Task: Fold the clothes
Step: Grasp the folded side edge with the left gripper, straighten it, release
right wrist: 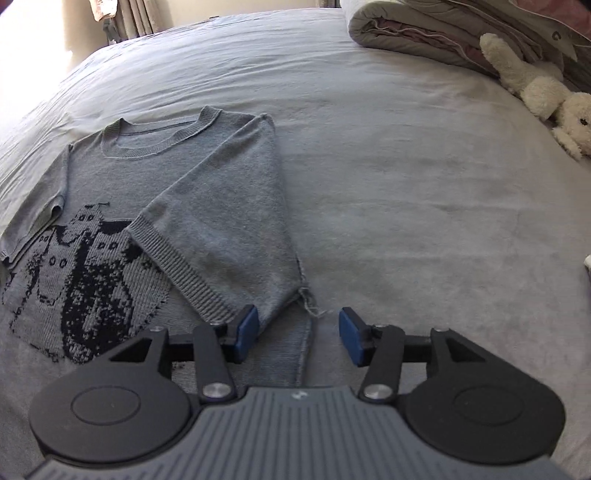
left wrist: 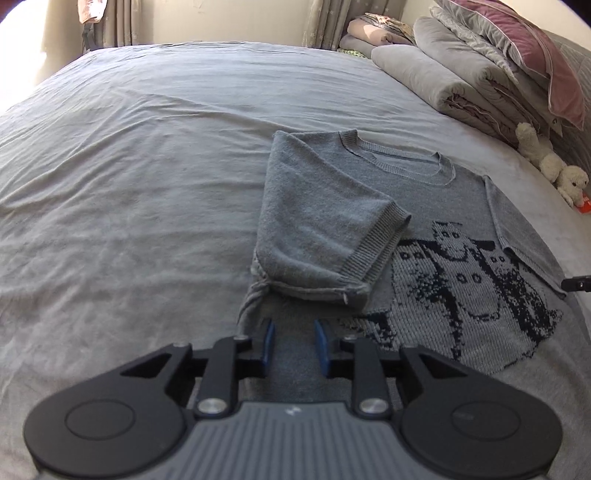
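Note:
A grey knit short-sleeved sweater (left wrist: 436, 206) with a dark cat pattern lies flat on the bed, collar pointing away. Both sleeves are folded inward over the body: the left one (left wrist: 317, 221) in the left wrist view, the right one (right wrist: 229, 206) in the right wrist view. My left gripper (left wrist: 294, 339) is open and empty, just above the sweater's left side edge below the folded sleeve. My right gripper (right wrist: 299, 332) is open and empty, over the sweater's right side edge (right wrist: 304, 354) near the sleeve's armpit corner.
The bed (left wrist: 129, 166) has a wrinkled light grey sheet. Folded quilts and pillows (left wrist: 480, 62) are stacked at the far right. A cream plush toy (right wrist: 543, 92) lies beside them. Curtains (left wrist: 122, 18) hang behind the bed.

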Demonstrator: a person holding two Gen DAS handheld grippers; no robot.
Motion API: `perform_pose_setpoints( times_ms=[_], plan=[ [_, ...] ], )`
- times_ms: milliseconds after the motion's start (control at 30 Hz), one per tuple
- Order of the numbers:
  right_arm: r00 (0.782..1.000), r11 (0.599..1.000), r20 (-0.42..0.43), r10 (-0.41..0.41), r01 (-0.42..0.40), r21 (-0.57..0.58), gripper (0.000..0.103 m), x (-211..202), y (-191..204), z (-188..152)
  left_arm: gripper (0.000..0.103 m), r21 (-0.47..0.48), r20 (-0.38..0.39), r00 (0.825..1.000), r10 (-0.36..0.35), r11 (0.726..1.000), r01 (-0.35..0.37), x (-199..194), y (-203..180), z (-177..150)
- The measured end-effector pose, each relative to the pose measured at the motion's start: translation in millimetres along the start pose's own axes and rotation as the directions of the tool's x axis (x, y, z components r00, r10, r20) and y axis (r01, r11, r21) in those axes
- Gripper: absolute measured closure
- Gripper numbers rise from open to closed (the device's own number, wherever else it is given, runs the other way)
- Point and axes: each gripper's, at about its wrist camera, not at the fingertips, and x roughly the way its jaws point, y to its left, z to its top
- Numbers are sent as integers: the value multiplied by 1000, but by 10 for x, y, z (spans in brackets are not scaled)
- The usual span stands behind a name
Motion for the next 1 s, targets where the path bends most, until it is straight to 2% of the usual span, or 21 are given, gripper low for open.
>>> perform_pose_setpoints(
  times_ms=[33, 133, 167, 267, 333, 467, 600, 667, 733, 833, 933, 1000],
  plan=[
    [1000, 1000, 13, -12, 12, 6, 50, -24, -31, -4, 78, -19, 17, 1000, -12, 1000, 13, -41, 26, 14],
    [994, 996, 86, 62, -67, 54, 50, -129, -27, 30, 73, -44, 73, 995, -64, 997, 67, -114, 1, 42],
    [992, 995, 88, 85, -90, 51, 50, -114, 18, 36, 71, -46, 87, 993, -80, 995, 84, -113, -28, 46],
    [984, 987, 89, 154, -158, 39, 50, -60, 159, 51, 69, -42, 76, 992, -97, 994, 100, 18, -125, 40],
    [986, 988, 63, 152, -154, 20, 50, -4, 249, 45, 69, -57, 41, 994, -104, 993, 106, 142, -163, 31],
    [992, 991, -4, 124, -124, -45, 50, 128, 409, -1, 69, -76, 53, 997, -52, 996, 56, 228, -98, 31],
    [993, 992, -4, 115, -115, -53, 46, 139, 423, 10, 71, -132, 69, 997, -22, 991, 31, 179, 68, 53],
    [993, 992, -3, 119, -120, -43, 45, 125, 413, 10, 72, -125, 58, 998, -30, 991, 37, 166, 121, 44],
    [993, 992, 2, 116, -116, -42, 45, 95, 413, 8, 72, -106, 42, 996, -73, 991, 78, 137, 131, 36],
    [993, 993, 20, 119, -118, -30, 43, 34, 394, 16, 66, -103, 63, 981, -182, 977, 188, 46, 152, 27],
    [992, 993, 43, 115, -115, -8, 41, -15, 358, 23, 60, -176, 133, 974, -186, 962, 208, -27, 230, 67],
    [992, 993, 55, 116, -116, 7, 41, -33, 338, 24, 60, -245, 161, 962, -219, 936, 254, -15, 282, 86]
  ],
)
